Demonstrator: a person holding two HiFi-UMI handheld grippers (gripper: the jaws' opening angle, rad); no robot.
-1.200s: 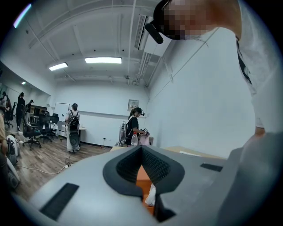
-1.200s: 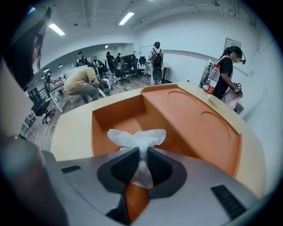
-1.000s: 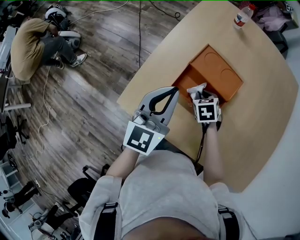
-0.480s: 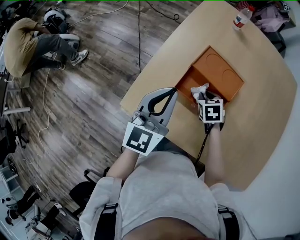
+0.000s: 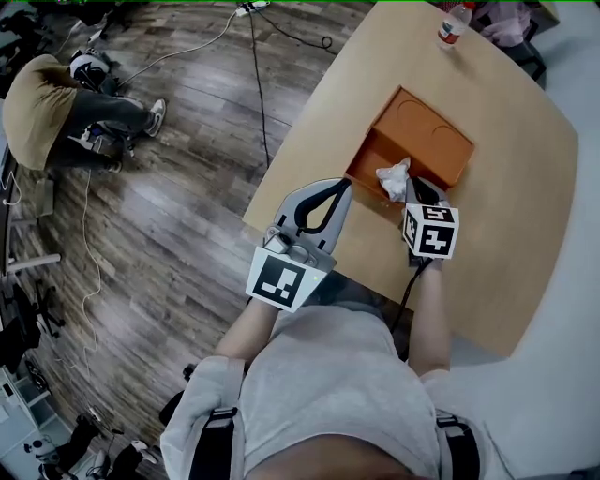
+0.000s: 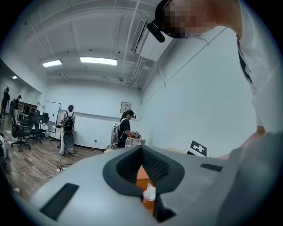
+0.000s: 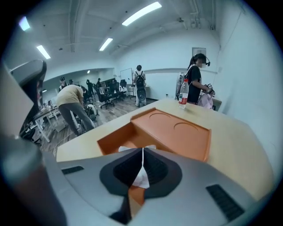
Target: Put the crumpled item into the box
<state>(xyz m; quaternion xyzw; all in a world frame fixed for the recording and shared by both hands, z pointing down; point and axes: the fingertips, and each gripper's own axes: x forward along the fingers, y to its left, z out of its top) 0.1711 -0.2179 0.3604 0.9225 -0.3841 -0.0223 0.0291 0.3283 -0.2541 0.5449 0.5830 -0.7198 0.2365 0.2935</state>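
Observation:
An orange box (image 5: 427, 139) lies on the round wooden table (image 5: 506, 216), with an open compartment (image 7: 116, 139) on its near left and a flat part with two round recesses (image 7: 177, 132). My right gripper (image 5: 405, 193) (image 7: 142, 152) is shut on the white crumpled item (image 5: 393, 177) (image 7: 141, 176), held at the near edge of the open compartment. My left gripper (image 5: 342, 187) (image 6: 142, 149) hovers shut and empty over the table's near-left edge, just left of the box. Through its jaws the crumpled item (image 6: 149, 193) shows.
A water bottle (image 5: 451, 22) (image 7: 183, 97) stands at the table's far edge, beside a pink bundle (image 5: 506, 13). A person (image 5: 47, 103) crouches on the wooden floor to the left, where cables (image 5: 255, 84) trail. Other people stand further back in the room.
The head view has shifted a little. The right gripper still holds the crumpled item at the box's near edge, its marker cube slightly nearer the person. The left gripper has stayed put.

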